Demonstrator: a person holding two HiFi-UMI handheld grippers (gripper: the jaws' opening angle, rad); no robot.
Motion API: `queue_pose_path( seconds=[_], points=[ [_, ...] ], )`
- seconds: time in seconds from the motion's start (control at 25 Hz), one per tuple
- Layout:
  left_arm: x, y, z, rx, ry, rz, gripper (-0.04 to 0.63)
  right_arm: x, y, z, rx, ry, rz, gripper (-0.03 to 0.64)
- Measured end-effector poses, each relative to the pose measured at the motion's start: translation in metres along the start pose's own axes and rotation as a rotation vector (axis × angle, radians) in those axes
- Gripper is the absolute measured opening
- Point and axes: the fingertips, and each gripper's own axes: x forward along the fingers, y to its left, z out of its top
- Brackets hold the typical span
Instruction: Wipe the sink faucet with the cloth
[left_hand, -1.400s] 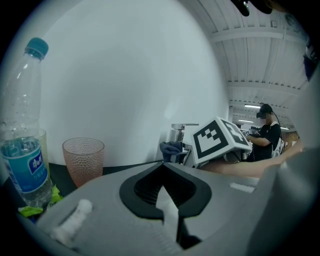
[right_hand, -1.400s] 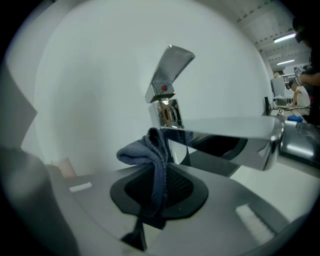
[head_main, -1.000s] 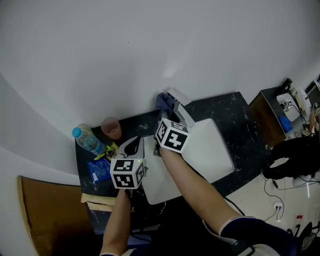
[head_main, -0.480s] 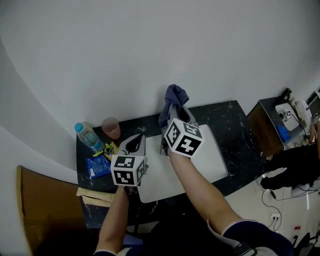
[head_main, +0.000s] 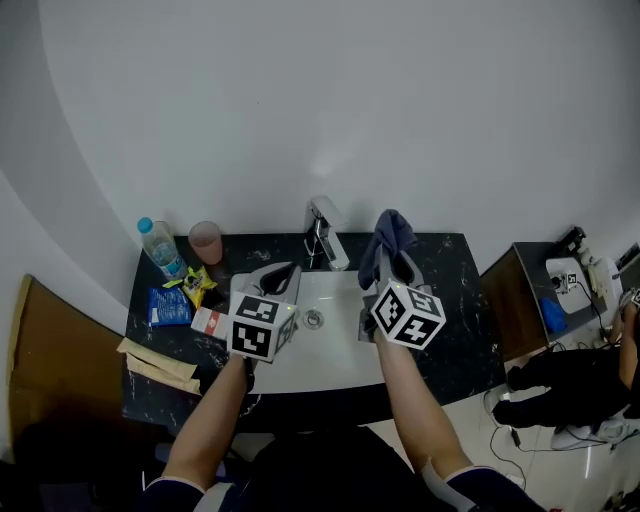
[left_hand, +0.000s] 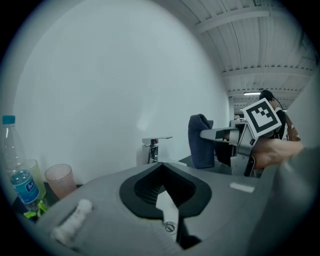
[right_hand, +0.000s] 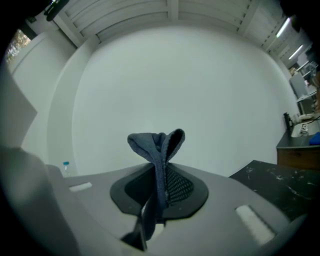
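Observation:
The chrome faucet (head_main: 325, 232) stands at the back of the white sink (head_main: 340, 358), uncovered. My right gripper (head_main: 392, 258) is shut on a dark blue cloth (head_main: 389, 236), held up to the right of the faucet and apart from it. In the right gripper view the cloth (right_hand: 160, 150) rises folded from between the jaws of the right gripper (right_hand: 159, 172). My left gripper (head_main: 276, 279) hovers over the sink's left side, shut with nothing in it. In the left gripper view, past the left gripper (left_hand: 161, 167), I see the faucet (left_hand: 154, 148) and the cloth (left_hand: 201, 141).
On the dark counter (head_main: 466, 320) at left stand a water bottle (head_main: 159, 246) and a pink cup (head_main: 206, 242), with a blue packet (head_main: 163, 308), a yellow packet (head_main: 197, 284) and a small carton (head_main: 208, 322). Tan strips (head_main: 156, 364) lie near the left front edge.
My right gripper has carried the cloth off the faucet and to the right, so the faucet now shows. The left gripper stays shut beside it. The head view has shifted.

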Motion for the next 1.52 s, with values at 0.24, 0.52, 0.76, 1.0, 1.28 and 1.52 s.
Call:
queue_pose_path(
  seconds=[0.24, 0.52, 0.76, 1.0, 1.28, 1.52],
  points=[
    [0.039, -0.026, -0.01, 0.012, 0.027, 0.03, 0.002, 0.033, -0.001, -0.055, -0.087, 0.205, 0.232, 0.048],
    [0.066, -0.016, -0.033, -0.059, 0.077, 0.09, 0.002, 0.039, 0.033, -0.094, -0.056, 0.323, 0.466, 0.048],
    [0.063, -0.008, -0.044, -0.072, 0.094, 0.106, 0.002, 0.036, 0.049, -0.099, -0.083, 0.337, 0.517, 0.048],
    [0.057, -0.001, -0.046, -0.059, 0.105, 0.108, 0.002, 0.031, 0.06, -0.103, -0.174, 0.348, 0.534, 0.048],
    [0.042, -0.022, -0.039, -0.053, 0.065, 0.019, 0.002, -0.006, 0.081, -0.102, -0.275, 0.362, 0.67, 0.048],
    [0.024, -0.043, -0.033, -0.013, 0.045, -0.02, 0.002, -0.047, 0.078, -0.093, -0.273, 0.354, 0.749, 0.048]
  ],
)
